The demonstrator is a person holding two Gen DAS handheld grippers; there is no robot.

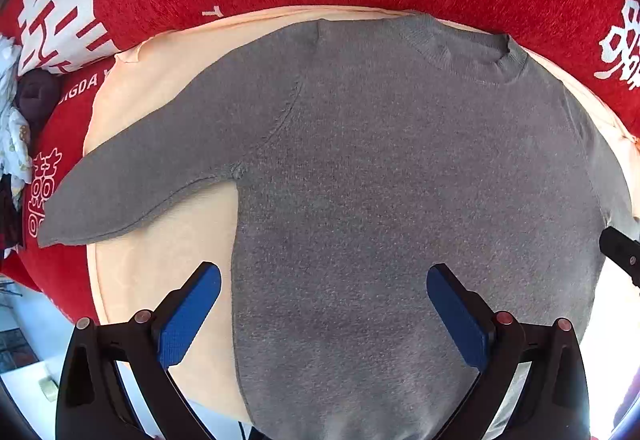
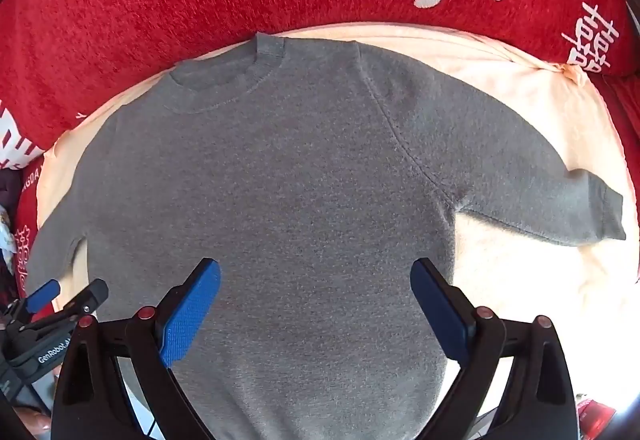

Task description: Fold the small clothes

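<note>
My left tool [image 1: 324, 310] is a black plastic frame with two angled arms, each ending in a blue pad with a fine ribbed texture [image 1: 188, 320]. Round screws with reddish-silver heads sit on the arm joints at about eight and four o'clock in my left wrist view. My right tool [image 2: 316, 306] is built the same way: matte black arms, blue textured fingers [image 2: 190, 314], and reddish screw heads on the knuckles. In the right wrist view, at eight o'clock, I see the left tool from the side, black with a blue pad tip and white "GenRobot" lettering printed on its body.
</note>
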